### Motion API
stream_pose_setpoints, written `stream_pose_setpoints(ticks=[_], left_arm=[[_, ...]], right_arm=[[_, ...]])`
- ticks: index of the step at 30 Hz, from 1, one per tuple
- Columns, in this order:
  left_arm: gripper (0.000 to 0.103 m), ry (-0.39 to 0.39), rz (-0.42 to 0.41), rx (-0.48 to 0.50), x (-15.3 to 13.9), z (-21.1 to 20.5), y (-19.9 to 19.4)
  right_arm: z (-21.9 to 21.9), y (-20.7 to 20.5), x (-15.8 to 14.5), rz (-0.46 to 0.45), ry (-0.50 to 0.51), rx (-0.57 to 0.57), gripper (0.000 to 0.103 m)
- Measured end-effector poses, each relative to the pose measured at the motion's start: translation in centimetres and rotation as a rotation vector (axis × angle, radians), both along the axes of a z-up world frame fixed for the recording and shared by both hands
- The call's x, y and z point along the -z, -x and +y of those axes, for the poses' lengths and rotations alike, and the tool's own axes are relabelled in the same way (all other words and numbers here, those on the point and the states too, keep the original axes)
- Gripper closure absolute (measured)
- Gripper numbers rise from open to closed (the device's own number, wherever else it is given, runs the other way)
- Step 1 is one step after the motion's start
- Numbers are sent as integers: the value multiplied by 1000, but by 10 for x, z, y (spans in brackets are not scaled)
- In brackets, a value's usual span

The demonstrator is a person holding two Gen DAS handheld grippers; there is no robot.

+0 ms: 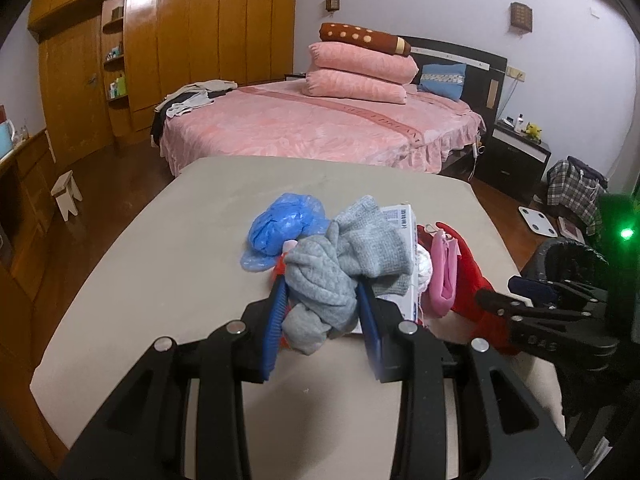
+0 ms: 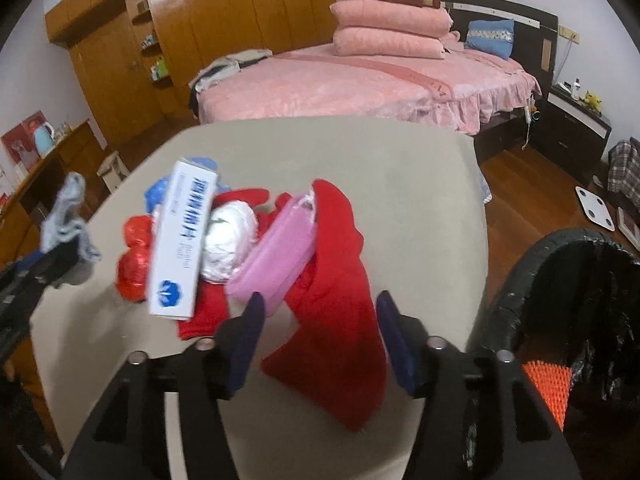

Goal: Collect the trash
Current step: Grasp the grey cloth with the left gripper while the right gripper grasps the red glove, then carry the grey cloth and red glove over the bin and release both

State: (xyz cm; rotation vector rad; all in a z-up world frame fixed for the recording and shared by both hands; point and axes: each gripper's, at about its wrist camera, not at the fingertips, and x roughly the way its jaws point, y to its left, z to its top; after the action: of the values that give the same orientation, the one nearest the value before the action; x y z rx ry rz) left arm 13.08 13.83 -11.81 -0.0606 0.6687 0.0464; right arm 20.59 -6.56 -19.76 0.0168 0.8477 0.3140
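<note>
Left gripper (image 1: 322,312): it pinches the grey sock (image 1: 320,292) between its blue pads, holding the bunched sock up off the pile.
Right gripper (image 2: 318,336): its fingers are spread wide with nothing squeezed — the red cloth (image 2: 332,300) lies on the table under the gap, and the pads do not press it.
Trash pile: a white box (image 2: 180,248), a white crumpled ball (image 2: 230,240), a red bag (image 2: 134,264), a blue bag (image 1: 286,228) and a pink pouch (image 2: 272,264) sit bunched together on the beige table (image 2: 420,208).
Bin: the black bin (image 2: 560,300) stands just past the table's right edge, with something orange (image 2: 548,384) already inside.
Step now: I think the sock has to come out of the way so the real trash can be picked.
How to do it well: keep the sock lifted clear, choose one small piece — maybe the white ball — close on its middle, then carry it over the bin's rim before letting go.
Watch out: the red cloth may be clothing, not trash.
</note>
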Motion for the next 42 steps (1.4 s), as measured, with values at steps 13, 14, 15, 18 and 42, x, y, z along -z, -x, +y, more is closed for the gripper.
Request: stream_pose_setpoints(ticks=[13,14,15,18,42], left_arm=[[69,2,6,16,2,-4,-9],[69,2,4,19,1,-5,-8],[69,3,3,20,0,-5,-8],[69,6,-8,27,-5,-9,-7],[69,8,-101,168,-60,-72,12]], right_arm=[[-4,-20,13,28,7,-17,94],[-6,-16,6,8,-13,-19,94],[-7,-13,-1,-8,-26,-20,94],[-10,-3,-25,-63,-52,-30,94],[-78,52,-125,-236,-172,21,94]])
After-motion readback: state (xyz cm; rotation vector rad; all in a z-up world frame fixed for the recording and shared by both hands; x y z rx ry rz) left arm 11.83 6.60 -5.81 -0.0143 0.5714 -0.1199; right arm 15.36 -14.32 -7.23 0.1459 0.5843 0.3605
